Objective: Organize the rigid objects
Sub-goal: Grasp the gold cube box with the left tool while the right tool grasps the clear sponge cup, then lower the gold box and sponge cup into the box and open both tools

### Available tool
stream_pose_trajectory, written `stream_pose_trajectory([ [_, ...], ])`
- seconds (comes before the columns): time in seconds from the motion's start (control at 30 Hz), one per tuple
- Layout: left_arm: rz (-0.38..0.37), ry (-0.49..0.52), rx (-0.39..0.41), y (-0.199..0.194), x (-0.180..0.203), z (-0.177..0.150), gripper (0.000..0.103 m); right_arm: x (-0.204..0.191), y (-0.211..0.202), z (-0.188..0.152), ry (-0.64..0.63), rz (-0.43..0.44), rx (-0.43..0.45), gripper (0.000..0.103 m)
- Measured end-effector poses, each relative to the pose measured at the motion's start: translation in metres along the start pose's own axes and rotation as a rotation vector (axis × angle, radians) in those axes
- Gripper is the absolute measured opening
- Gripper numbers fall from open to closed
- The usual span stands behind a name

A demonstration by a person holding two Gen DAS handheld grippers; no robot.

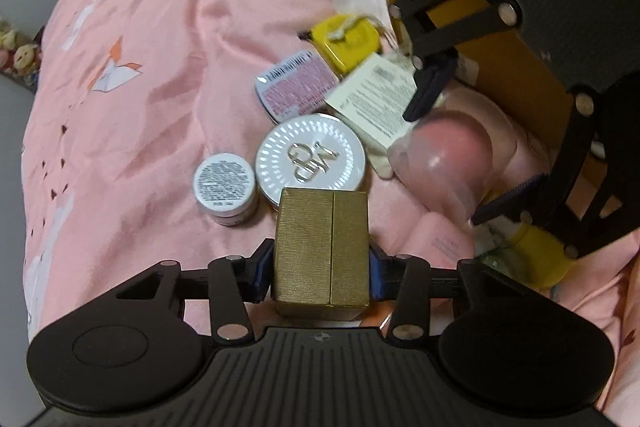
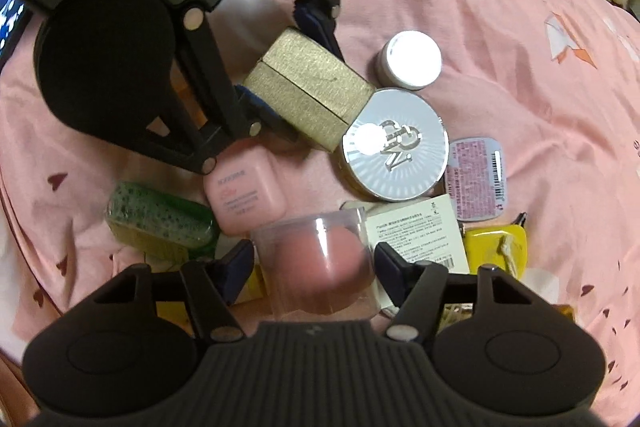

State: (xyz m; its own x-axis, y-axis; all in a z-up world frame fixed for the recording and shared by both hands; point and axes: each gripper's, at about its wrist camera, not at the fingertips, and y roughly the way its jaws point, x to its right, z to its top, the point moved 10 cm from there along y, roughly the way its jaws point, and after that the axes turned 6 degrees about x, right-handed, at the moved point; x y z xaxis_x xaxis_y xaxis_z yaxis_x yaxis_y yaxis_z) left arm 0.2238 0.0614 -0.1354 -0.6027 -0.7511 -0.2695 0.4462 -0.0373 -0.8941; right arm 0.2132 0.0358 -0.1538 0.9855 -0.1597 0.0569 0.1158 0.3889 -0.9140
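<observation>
Gold box [image 1: 321,247] is lying on the pink bedding [image 1: 160,107], touching the silver compact [image 1: 310,157]; left gripper [image 1: 320,267] is pinching it, pads pressing both sides; right gripper [image 2: 314,263] is straddling the clear sponge case [image 2: 316,263], pads looking just short of its walls. Risk: the two grippers are crowding each other; the smooth case may slip or tip.

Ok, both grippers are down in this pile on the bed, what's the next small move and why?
Probably lift the gold box straight up. The left gripper has its fingers pressed against both sides, while the right gripper looks not quite closed on the clear case.
</observation>
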Motion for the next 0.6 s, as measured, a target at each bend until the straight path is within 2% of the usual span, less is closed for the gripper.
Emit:
stream_pose_trajectory([
  [0.17, 0.009, -0.095, 0.068, -0.029, -0.011, 0.010, 0.052, 0.005, -0.024, 0.002, 0.061, -0.045, 0.063, 0.065],
  [0.37, -0.017, -0.183, 0.156, -0.067, -0.012, 0.033, 0.052, 0.019, -0.078, 0.013, 0.176, -0.085, 0.187, 0.065],
  [0.53, -0.062, -0.218, 0.221, -0.094, -0.005, 0.056, 0.052, 0.035, -0.127, 0.007, 0.254, -0.162, 0.263, 0.065],
  [0.6, -0.075, -0.193, 0.254, -0.101, 0.002, 0.069, 0.052, 0.045, -0.146, -0.001, 0.285, -0.200, 0.274, 0.065],
])
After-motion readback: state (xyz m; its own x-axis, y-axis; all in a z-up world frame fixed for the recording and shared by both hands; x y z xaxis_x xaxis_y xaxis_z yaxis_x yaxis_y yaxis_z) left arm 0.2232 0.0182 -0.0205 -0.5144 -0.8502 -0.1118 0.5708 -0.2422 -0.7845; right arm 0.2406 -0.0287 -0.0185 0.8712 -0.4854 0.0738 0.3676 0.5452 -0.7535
